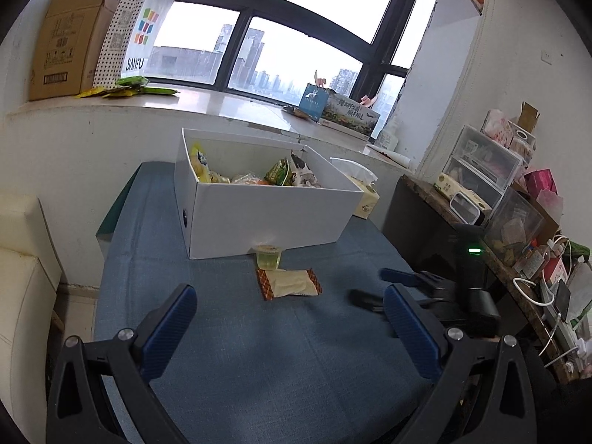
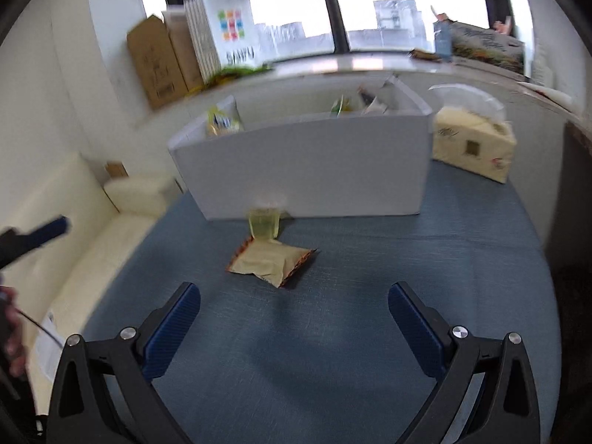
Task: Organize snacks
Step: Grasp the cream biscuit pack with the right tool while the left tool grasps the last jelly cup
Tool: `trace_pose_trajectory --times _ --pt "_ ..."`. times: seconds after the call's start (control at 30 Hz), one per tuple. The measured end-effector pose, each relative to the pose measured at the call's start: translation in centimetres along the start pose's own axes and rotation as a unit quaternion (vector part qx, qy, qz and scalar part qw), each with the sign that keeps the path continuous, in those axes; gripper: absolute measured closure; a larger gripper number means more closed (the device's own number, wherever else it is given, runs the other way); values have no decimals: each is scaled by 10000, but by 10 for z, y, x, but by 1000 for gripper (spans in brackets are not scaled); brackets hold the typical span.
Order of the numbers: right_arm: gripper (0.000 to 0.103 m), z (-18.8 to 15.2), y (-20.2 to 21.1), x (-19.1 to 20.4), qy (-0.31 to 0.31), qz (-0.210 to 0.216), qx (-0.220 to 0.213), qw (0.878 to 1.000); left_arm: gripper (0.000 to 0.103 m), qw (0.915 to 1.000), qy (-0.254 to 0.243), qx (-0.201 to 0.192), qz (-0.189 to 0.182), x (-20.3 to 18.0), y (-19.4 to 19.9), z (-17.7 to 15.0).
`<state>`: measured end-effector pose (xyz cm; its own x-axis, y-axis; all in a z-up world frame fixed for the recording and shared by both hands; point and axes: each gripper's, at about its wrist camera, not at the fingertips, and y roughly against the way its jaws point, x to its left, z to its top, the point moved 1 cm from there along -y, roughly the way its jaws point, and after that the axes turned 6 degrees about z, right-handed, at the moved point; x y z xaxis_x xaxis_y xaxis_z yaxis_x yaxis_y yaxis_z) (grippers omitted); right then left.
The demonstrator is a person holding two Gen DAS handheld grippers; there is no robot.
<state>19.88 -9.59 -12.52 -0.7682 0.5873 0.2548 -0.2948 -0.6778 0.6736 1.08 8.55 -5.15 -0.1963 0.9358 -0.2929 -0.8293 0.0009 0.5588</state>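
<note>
A white cardboard box [image 1: 266, 218] [image 2: 314, 170] holding several snack packets stands on the blue table [image 1: 259, 351]. Against its front wall sits a small clear jelly cup [image 1: 268, 257] [image 2: 263, 225]. Just in front of the cup lies a beige snack packet with brown ends [image 1: 289, 284] [image 2: 272, 263]. My left gripper [image 1: 290, 305] is open over bare cloth, short of the packet. My right gripper [image 2: 294, 303] is open too, empty, with the packet ahead of it and slightly left. The right gripper [image 1: 373, 290] also shows at the right of the left wrist view.
A tissue pack [image 2: 473, 144] [image 1: 366, 199] lies right of the box. The windowsill behind carries a cardboard carton [image 1: 70, 37], a paper bag [image 1: 138, 33] and boxes [image 1: 338, 111]. A cluttered side shelf [image 1: 518, 203] stands at right, a cream sofa [image 2: 85, 240] at left.
</note>
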Motion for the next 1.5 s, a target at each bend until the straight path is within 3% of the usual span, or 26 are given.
trace_pose_trajectory --times 0.2,0.3,0.47,0.5,0.57,0.63,0.77,0.93,1.23,1.37,1.5 --pt "0 12 -53 17 64 11 391 9992 0 10000 68 0 -54 4 1 -3" --pt "0 15 -81 21 55 -361 698 9969 0 9999 151 19 -40 9 0 -5" --pt "0 11 -100 23 -30 -713 786 9944 0 9997 246 32 -62 13 -1 -6" --pt "3 10 -104 25 24 -747 824 9938 0 9996 267 46 -66 13 -2 -8" --pt "23 9 -103 32 262 -796 737 9938 0 9996 286 60 -58 14 -2 -9" --pt "32 11 -99 34 340 -770 693 9940 0 9995 292 67 -49 15 -3 -9" --pt "33 5 -82 26 279 -669 713 9948 0 9991 388 123 -141 18 -6 -8" --pt "33 -16 -31 4 20 -485 506 9975 0 9993 195 319 25 10 -26 -8" --pt "33 -48 70 -32 -403 -777 -163 9960 0 9946 -101 759 699 -23 -116 -3" --pt "33 -57 86 -37 -498 -777 -277 9953 0 9882 32 890 1246 -26 -160 3" --pt "33 -54 69 -33 -536 -801 -357 9947 0 9814 -48 937 1673 -26 -192 9"
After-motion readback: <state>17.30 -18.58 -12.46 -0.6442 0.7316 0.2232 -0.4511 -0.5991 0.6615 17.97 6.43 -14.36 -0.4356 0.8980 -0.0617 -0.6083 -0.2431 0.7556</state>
